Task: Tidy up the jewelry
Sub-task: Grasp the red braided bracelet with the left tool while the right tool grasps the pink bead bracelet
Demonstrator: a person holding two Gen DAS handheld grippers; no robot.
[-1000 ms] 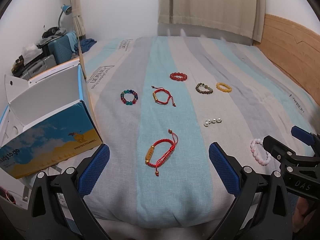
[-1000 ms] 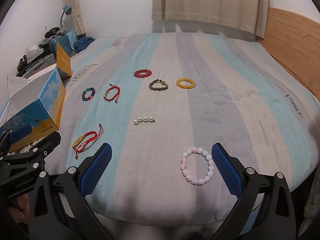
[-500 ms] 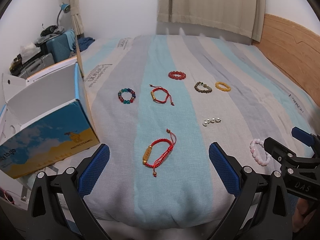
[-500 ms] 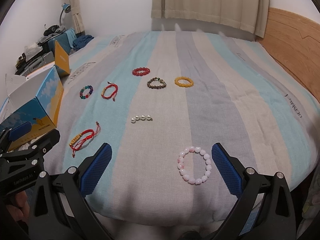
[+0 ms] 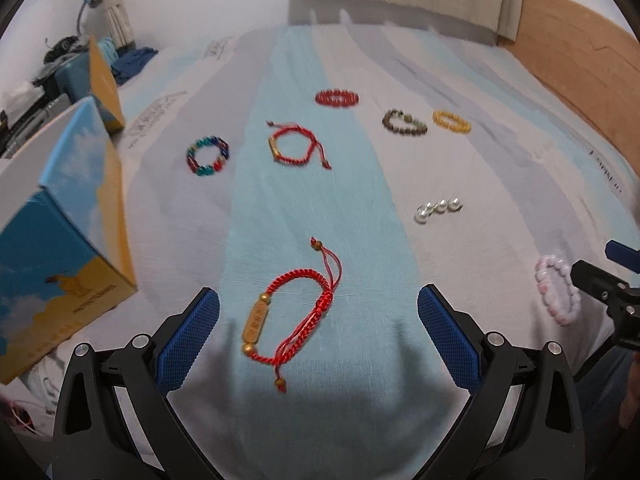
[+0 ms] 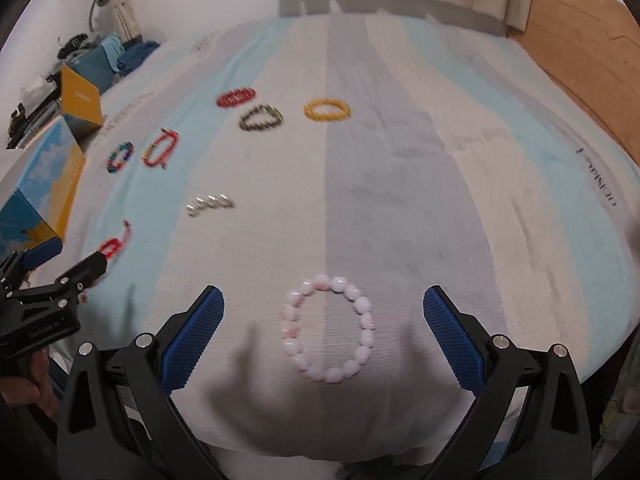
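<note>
Several bracelets lie on the striped bedspread [image 5: 360,40]. My left gripper [image 5: 318,336] is open, its jaws on either side of a red cord bracelet [image 5: 296,316] with a gold bar. My right gripper [image 6: 324,334] is open around a pink bead bracelet [image 6: 332,328], which also shows in the left wrist view [image 5: 556,288]. Farther off lie a pearl piece [image 5: 438,209], a second red cord bracelet [image 5: 296,146], a multicolour bead bracelet [image 5: 208,156], a red bead bracelet [image 5: 337,98], a dark bead bracelet [image 5: 404,122] and a yellow bead bracelet [image 5: 451,121].
An open blue-and-yellow cardboard box [image 5: 60,220] stands on the bed at the left. A wooden headboard [image 5: 580,68] runs along the right. Suitcases and clutter [image 5: 48,72] sit beyond the bed's far left edge.
Both grippers have moved forward and down toward the bed. The red cord bracelet now sits between the left jaws and the pink bracelet between the right jaws.
</note>
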